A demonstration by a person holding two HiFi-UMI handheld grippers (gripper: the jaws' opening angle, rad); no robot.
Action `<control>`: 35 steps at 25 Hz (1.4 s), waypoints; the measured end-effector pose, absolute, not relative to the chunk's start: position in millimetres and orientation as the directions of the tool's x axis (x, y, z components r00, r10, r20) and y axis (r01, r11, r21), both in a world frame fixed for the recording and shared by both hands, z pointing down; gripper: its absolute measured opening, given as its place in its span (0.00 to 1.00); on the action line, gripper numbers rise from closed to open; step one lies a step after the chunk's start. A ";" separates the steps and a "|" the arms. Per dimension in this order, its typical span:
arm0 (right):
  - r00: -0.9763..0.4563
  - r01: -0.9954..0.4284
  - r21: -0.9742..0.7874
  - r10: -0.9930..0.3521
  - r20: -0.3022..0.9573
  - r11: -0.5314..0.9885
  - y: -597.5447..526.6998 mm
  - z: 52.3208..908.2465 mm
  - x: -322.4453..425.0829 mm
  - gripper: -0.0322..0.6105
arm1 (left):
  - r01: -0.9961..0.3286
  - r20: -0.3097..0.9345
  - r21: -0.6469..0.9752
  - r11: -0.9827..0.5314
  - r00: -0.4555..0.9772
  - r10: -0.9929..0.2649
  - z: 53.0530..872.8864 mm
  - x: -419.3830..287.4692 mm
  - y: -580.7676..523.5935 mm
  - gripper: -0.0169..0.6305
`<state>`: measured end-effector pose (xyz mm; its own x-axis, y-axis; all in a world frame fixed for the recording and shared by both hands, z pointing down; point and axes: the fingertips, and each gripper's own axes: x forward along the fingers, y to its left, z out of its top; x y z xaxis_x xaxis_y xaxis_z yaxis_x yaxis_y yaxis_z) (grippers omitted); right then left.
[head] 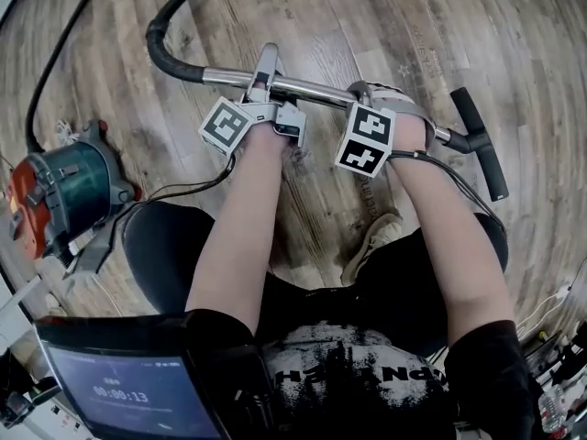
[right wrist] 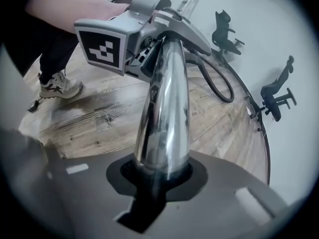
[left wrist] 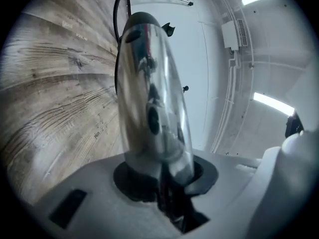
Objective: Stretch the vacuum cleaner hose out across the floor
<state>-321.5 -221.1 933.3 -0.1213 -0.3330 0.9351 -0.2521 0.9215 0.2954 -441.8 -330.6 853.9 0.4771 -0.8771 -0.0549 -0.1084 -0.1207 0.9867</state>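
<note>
While left gripper (head: 264,76) and right gripper (head: 371,94) both clamp the stiff, slippery chrome wand (head: 316,88) above the floor (head: 413,16), the limp hose (head: 165,58) trails from its end, so pulling the wand should stretch it.

00:00:13 on the screen (head: 128,392) at lower left

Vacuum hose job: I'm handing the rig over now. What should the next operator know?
Left gripper: shut on the chrome tube, near its hose end.
Right gripper: shut on the same tube, nearer the black end piece.
Vacuum cleaner: on the wood floor, at the person's left; black hose curves off the tube.
Done: both grippers hold the tube.
Left: hose not stretched; probably carry the tube away from the cleaner until it straightens.
</note>
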 end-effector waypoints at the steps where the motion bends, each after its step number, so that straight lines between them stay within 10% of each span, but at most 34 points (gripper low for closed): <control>1: -0.127 -0.259 0.291 -0.331 0.935 0.921 -220.7 931.6 -323.5 0.18 | -0.074 -0.068 0.990 -0.117 0.476 -0.877 847.9 -441.0 -330.6 0.16; 14: -0.203 -0.273 0.249 -0.309 0.929 0.929 -226.2 904.8 -356.7 0.18 | -0.094 -0.055 0.990 -0.106 0.435 -0.899 812.9 -473.7 -334.7 0.11; 35: -0.372 -0.346 0.041 -0.178 0.911 0.937 -106.9 522.6 -410.4 0.18 | -0.145 -0.058 0.980 -0.133 0.435 -0.899 412.4 -504.3 -239.6 0.09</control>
<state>-410.4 -106.9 522.6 -0.3724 -0.1778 0.9109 -0.3463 0.9372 0.0414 -504.3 -239.6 412.4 0.4347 -0.8987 -0.0581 -0.1450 -0.1335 0.9804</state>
